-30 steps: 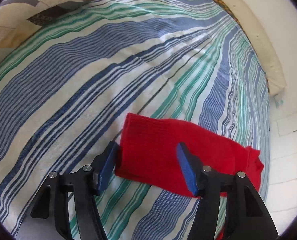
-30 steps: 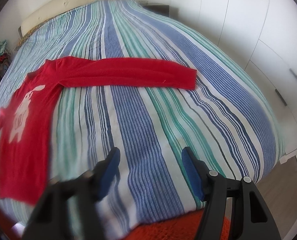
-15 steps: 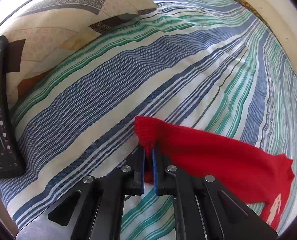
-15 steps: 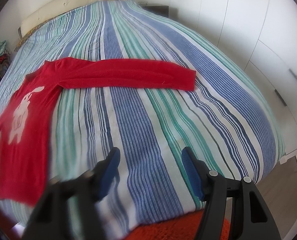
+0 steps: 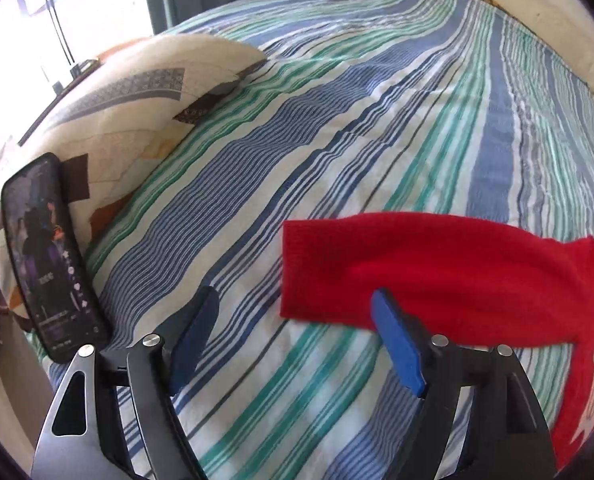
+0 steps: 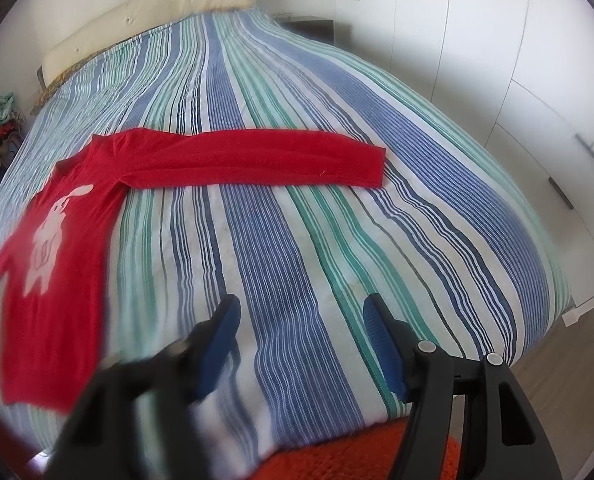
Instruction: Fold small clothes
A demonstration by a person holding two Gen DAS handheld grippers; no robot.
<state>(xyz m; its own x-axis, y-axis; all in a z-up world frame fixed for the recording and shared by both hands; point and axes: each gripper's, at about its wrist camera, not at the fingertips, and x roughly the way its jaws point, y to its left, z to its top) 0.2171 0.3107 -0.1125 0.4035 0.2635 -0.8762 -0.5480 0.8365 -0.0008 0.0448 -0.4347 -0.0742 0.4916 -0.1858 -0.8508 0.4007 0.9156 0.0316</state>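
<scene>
A small red long-sleeved sweater (image 6: 53, 280) with a white rabbit print lies flat on the striped bedspread (image 6: 305, 240). One sleeve (image 6: 257, 158) stretches out straight to the right. In the left wrist view the other sleeve (image 5: 417, 268) lies across the bed, its cuff just ahead of the right pad. My left gripper (image 5: 297, 336) is open and empty, just short of that cuff. My right gripper (image 6: 301, 340) is open and empty over bare bedspread near the bed's front edge, well short of the outstretched sleeve.
A patterned pillow (image 5: 129, 92) lies at the left with a black phone (image 5: 49, 256) leaning on it. A cream headboard (image 6: 149, 16) stands at the far end. White wardrobe doors (image 6: 517, 60) run along the right. An orange rug (image 6: 357, 456) lies below the bed's edge.
My left gripper was shut on the sleeve cuff half a second ago; it has let go and now stands open beside it. The sleeve lies further out. My right gripper has barely moved.
</scene>
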